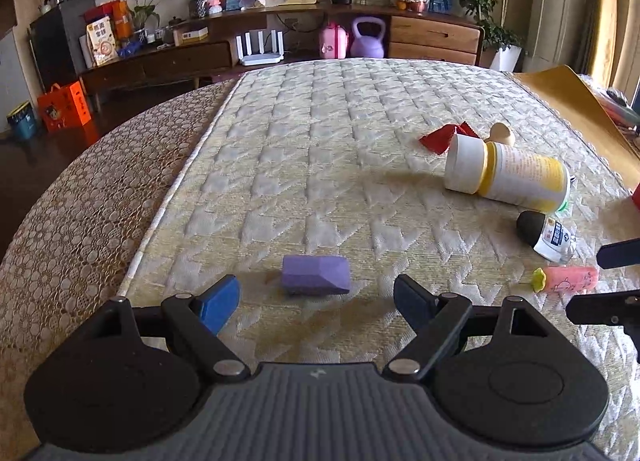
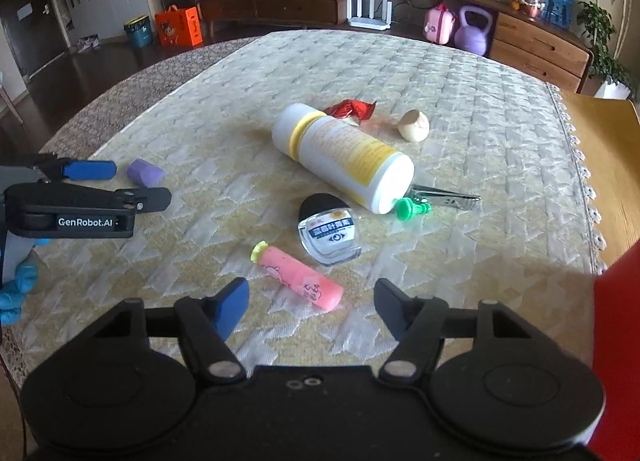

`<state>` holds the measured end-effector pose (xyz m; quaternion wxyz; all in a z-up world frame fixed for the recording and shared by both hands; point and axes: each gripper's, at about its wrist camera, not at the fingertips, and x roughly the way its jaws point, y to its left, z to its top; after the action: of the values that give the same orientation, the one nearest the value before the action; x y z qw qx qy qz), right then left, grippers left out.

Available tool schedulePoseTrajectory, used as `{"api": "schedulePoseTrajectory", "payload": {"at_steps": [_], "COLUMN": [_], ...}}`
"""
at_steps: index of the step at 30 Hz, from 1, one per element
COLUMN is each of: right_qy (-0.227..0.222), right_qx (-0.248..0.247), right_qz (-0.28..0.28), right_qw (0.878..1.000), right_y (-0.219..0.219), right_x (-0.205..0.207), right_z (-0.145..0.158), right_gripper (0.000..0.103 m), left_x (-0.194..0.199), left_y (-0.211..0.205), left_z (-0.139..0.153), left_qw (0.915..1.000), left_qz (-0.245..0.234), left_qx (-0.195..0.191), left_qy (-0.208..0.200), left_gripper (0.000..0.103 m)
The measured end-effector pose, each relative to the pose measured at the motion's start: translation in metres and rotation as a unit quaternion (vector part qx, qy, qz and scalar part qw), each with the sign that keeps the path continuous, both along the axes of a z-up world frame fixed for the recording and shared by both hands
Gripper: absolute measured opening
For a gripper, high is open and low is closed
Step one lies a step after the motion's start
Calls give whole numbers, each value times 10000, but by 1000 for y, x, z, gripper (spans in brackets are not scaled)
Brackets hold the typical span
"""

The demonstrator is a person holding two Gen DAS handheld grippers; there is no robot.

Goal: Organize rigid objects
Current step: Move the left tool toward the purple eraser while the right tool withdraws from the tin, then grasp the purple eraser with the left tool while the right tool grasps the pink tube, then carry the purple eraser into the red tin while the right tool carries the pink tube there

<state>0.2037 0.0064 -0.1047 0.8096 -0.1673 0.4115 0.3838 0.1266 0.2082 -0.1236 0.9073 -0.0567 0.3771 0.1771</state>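
Note:
A purple block [image 1: 315,275] lies on the quilted table just ahead of my open, empty left gripper [image 1: 316,303]; it also shows in the right wrist view [image 2: 145,173]. My right gripper [image 2: 311,311] is open and empty, with a pink tube [image 2: 300,277] lying just ahead of its fingers. Beyond lie a small black-capped bottle [image 2: 328,231], a big white and yellow bottle [image 2: 344,157] on its side, a green peg [image 2: 410,208], a metal clip [image 2: 452,197], a beige ball [image 2: 414,125] and a red wrapper [image 2: 352,108].
The quilted cloth [image 1: 320,141] covers the table, with a lace edge [image 1: 80,201] at left. A red thing [image 2: 616,341] stands at the right edge. A sideboard [image 1: 280,33] with clutter lines the far wall.

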Motion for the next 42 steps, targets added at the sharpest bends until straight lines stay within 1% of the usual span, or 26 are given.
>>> {"api": "schedulePoseTrajectory", "payload": {"at_steps": [1, 4, 8, 11, 13, 14, 16, 17, 19, 20, 22, 26, 29, 34, 42], "right_qy": [-18, -3, -76, -112, -151, -199, -244, -256, -335, -399, -517, -630, -624, -562, -466], "right_qx": [-38, -84, -137, -168, -206, -238, -273, -284, -348, -392, -465, -515, -446, -214, 181], "right_qz": [23, 26, 68, 100, 130, 174, 239, 262, 291, 317, 416, 488, 433, 268, -50], "right_qw": [10000, 10000, 9999, 9997, 9996, 9994, 9990, 9989, 9984, 9979, 9967, 9955, 9961, 9978, 9987], "right_y": [2, 5, 10, 13, 15, 16, 18, 19, 21, 22, 25, 26, 23, 12, -21], "right_x": [0, 2, 1, -1, -3, -5, -9, -10, -15, -18, -25, -31, -32, -35, -41], "right_z": [-1, -5, -7, -7, -6, -6, -6, -6, -5, -5, -5, -5, -3, 6, 28], "right_gripper": [62, 57, 55, 50, 46, 44, 35, 32, 24, 22, 15, 14, 14, 14, 14], "left_x": [1, 2, 2, 1, 1, 0, 1, 1, 1, 1, 2, 1, 1, -2, -4], "left_y": [0, 3, 7, 7, 6, 5, 4, 4, 3, 2, 0, -4, -5, -15, -47], "left_z": [-1, -3, -4, -4, -3, -3, -2, -1, -1, -1, 0, 1, 2, 9, 33], "left_qw": [10000, 10000, 9999, 9998, 9998, 9998, 9998, 9998, 9998, 9998, 9998, 9997, 9998, 9996, 9973], "left_qz": [2, 47, 97, 75, 87, 87, 67, 57, 20, 1, -40, -72, -102, -261, -711], "left_qx": [3, 3, -45, -44, -27, -18, 7, 18, 51, 76, 113, 185, 143, 64, -63], "left_qy": [-8, -32, -109, -152, -156, -160, -165, -165, -166, -163, -153, -123, -101, -81, -179], "left_gripper": [84, 84, 83, 75, 67, 65, 56, 54, 45, 43, 36, 35, 35, 35, 35]}}
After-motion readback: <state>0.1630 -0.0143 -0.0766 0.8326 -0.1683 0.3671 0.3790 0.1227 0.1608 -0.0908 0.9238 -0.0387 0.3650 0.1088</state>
